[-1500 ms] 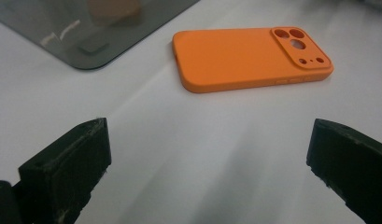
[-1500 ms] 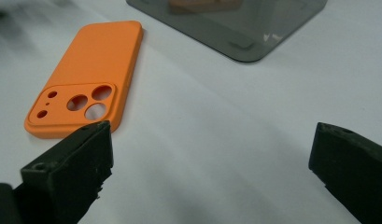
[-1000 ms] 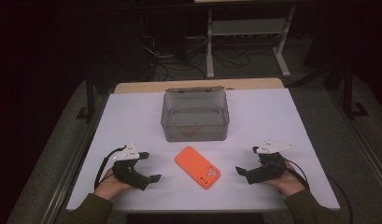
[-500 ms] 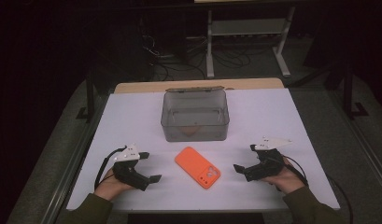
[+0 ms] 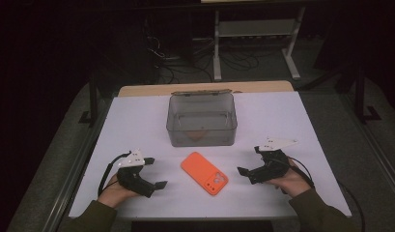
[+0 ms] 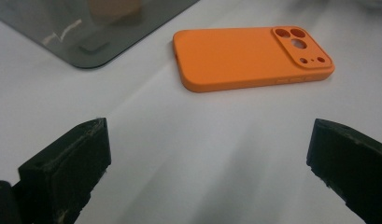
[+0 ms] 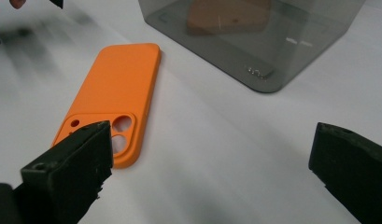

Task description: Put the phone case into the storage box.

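Right gripper (image 5: 248, 172) is creeping inward toward the orange phone case (image 5: 204, 172), jaws spread wide w/ nothing between. Left gripper (image 5: 154, 185) is staying put, jaws also spread. Case is lying flat on tabletop (image 5: 137, 121), just before the grey bin (image 5: 202, 120); pickup prob. starting.

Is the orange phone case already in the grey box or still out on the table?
Out. The orange phone case lies flat on the white table, in front of the grey box, between both grippers, untouched.
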{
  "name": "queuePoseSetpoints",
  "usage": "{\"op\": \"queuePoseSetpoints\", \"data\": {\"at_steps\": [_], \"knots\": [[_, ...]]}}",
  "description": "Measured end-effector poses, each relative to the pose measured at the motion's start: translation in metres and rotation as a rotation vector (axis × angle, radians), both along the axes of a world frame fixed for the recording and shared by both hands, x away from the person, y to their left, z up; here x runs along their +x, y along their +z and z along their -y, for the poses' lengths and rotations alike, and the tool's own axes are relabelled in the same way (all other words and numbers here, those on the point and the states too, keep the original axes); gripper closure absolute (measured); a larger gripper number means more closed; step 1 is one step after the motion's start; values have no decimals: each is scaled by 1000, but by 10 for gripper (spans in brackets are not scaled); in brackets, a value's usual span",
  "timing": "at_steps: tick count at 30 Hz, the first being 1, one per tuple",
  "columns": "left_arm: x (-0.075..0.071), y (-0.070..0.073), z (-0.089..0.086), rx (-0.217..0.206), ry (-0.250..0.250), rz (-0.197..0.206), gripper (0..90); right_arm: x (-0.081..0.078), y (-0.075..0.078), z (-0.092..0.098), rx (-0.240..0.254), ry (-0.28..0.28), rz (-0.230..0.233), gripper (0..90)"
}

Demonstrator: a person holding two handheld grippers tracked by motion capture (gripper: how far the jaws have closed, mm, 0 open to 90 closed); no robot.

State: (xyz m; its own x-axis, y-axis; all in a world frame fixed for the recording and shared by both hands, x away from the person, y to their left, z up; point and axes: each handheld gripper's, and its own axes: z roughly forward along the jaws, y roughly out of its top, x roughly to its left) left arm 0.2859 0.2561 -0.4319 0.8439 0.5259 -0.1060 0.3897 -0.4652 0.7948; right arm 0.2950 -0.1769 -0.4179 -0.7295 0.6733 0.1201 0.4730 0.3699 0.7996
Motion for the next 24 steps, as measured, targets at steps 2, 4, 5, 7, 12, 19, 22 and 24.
{"op": "queuePoseSetpoints", "data": {"at_steps": [2, 4, 5, 7, 12, 19, 22, 24], "knots": [[0, 0, 0, 3, -1, -1, 0, 2, 1, -3, -1, 4, 1, 0], [0, 0, 0, 3, 0, -1, 0, 5, 2, -5, 0, 7, -1, 0], [0, 0, 0, 3, -2, -1, 0, 6, 3, -7, 0, 9, 1, 0], [0, -1, 0, 2, 0, -3, 0, 7, 3, -9, 1, 15, 2, 0], [0, -1, 0, 2, -2, -3, 0, 11, 4, -14, 1, 21, 1, 0], [0, 0, 0, 0, -1, -2, 0, 16, 8, -23, 5, 33, 2, 0], [0, 0, 0, 1, -1, -3, 0, 18, 9, -26, 7, 41, 4, 0], [0, 0, 0, 1, -1, -3, 0, 19, 10, -29, 10, 43, 0, 0]]}}
